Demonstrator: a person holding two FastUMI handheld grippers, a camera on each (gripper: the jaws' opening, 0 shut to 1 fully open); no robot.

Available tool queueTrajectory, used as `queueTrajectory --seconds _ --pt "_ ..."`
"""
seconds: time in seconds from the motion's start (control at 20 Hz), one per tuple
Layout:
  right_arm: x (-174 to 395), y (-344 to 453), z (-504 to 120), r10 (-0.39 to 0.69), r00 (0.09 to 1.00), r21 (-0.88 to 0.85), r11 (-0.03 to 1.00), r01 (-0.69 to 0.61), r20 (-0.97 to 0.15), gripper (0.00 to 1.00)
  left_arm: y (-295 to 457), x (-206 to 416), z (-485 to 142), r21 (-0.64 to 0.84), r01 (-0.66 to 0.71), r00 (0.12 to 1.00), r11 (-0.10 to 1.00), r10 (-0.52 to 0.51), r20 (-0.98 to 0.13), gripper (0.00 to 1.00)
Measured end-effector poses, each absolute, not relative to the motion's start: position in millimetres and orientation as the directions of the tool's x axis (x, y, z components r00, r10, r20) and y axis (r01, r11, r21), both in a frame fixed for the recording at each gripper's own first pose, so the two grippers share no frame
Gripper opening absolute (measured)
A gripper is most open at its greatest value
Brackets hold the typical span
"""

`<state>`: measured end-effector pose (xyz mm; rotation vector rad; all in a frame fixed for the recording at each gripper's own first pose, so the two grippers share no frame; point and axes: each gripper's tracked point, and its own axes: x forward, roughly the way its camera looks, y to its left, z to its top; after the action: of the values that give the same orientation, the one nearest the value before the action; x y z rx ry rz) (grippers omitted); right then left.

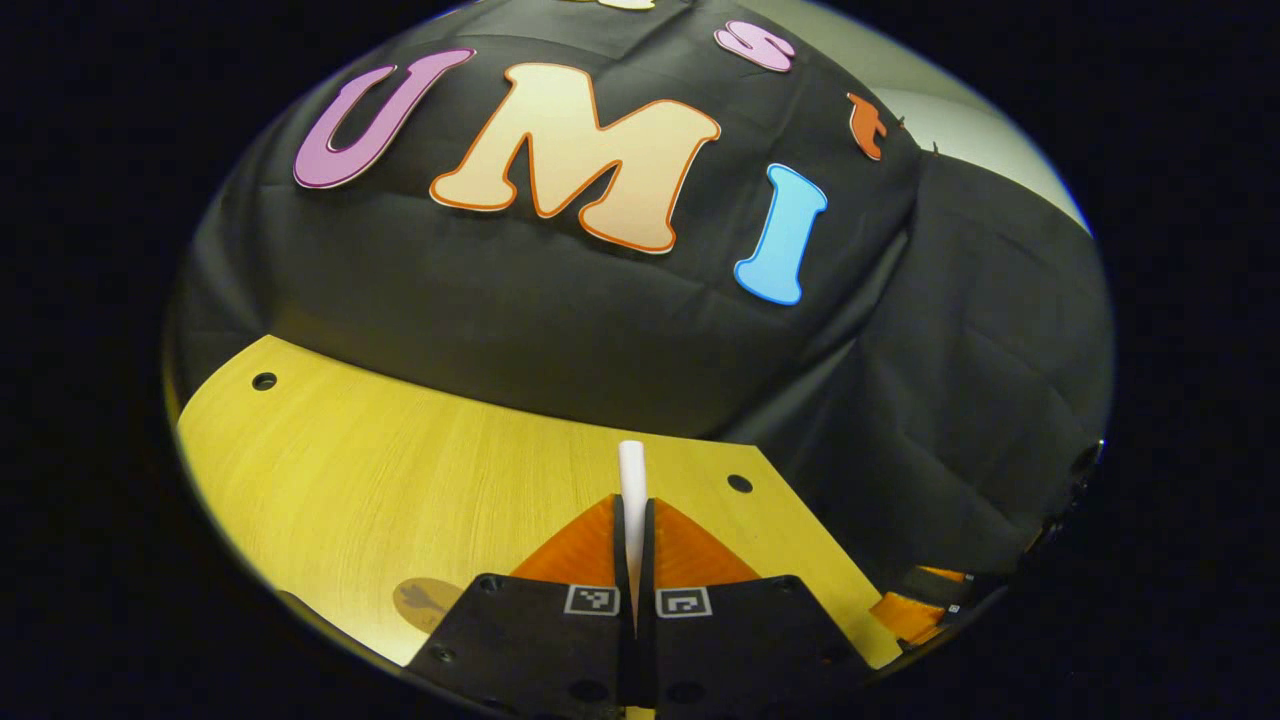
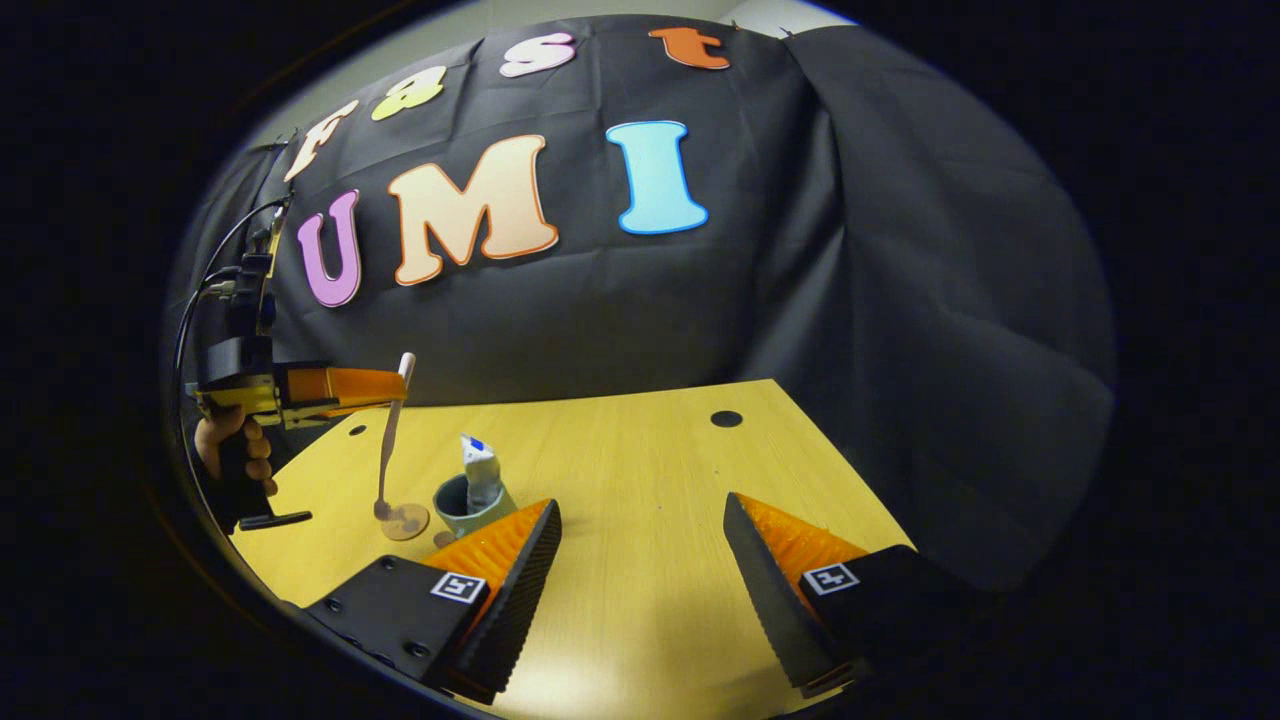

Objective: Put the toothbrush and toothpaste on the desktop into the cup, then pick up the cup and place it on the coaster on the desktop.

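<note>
A pale wooden worktop w/ visible grain and a few small round holes filled the lower half of both views, w/ black cloth walling the booth behind it. In the right gripper view a small round cup, grey-green and smooth, stood near the worktop's left part, w/ the toothpaste already upright inside it: a soft flattened tube, crimped end up. Just beside the cup, on its left, lay the coaster, a thin flat tan disc.

The left tongs, held by a hand, were clamped on the upper part of the toothbrush, a slim pale stick hanging almost upright, head down, its lower end over or touching the coaster; which, I couldn't tell. In the left gripper view the same tongs were closed narrow on the handle, whose rounded white end stuck out past the ribbed pads.

The right tongs were wide apart and empty, w/ ridged inner faces, low over the worktop, near the cup.

Judgement: the step in hand was getting the brush into the cup. It probably needed lifting clear of the rim, shifting sideways over the opening beside the tube, then lowering before release. A thin rigid stick could tip a light cup, so a gentle drop seemed wise.
</note>
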<state>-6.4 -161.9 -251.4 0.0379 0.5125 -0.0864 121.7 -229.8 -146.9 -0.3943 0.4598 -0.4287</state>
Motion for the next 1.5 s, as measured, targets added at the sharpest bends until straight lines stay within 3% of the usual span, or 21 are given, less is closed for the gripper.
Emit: queueTrajectory --seconds 0.2,0.3,0.35,0.55,0.65,0.7,1.25,1.5 --pt "-14.8 -181.9 -250.1 -0.108 0.859 0.008 0.992 0.129 -0.501 0.95 -241.4 149.6 -138.6 -0.447 0.297 0.85 0.844 -0.447 -0.278 0.0" --pt "-16.7 -188.8 -251.8 -0.12 0.853 0.0 0.99 0.139 -0.507 0.99 -247.6 152.9 -147.8 -0.452 0.29 0.849 0.844 -0.444 -0.285 0.0" --pt "-20.1 -192.2 -251.2 -0.126 0.851 -0.005 0.99 0.143 -0.51 0.95 -248.9 154.5 -153.8 -0.454 0.281 0.852 0.845 -0.438 -0.288 0.01" --pt "-24.5 -199.1 -256.8 -0.131 0.835 -0.007 0.988 0.151 -0.534 0.99 -258.2 149.3 -169.3 -0.41 0.292 0.856 0.864 -0.427 -0.291 0.0" --pt "-20.8 -200.4 -259.0 -0.129 0.832 -0.005 0.989 0.151 -0.539 0.96 -265.6 140.7 -176.1 -0.382 0.315 0.845 0.868 -0.44 -0.302 0.0" --pt "-18.2 -198.8 -258.1 -0.124 0.834 0.001 0.989 0.148 -0.538 0.99 -267.6 137.2 -178.1 -0.374 0.321 0.843 0.87 -0.442 -0.305 0.0" --pt "-0.3 -171.1 -260.9 -0.039 0.837 0.033 0.997 0.068 -0.545 0.96 -262.1 85.7 -183.2 -0.328 0.326 0.833 0.887 -0.434 -0.344 0.01" --pt "1.4 -144.3 -265.0 0.052 0.816 0.068 0.998 -0.015 -0.576 0.99 -259.1 58.3 -190.1 -0.359 0.317 0.812 0.878 -0.447 -0.376 0.04"
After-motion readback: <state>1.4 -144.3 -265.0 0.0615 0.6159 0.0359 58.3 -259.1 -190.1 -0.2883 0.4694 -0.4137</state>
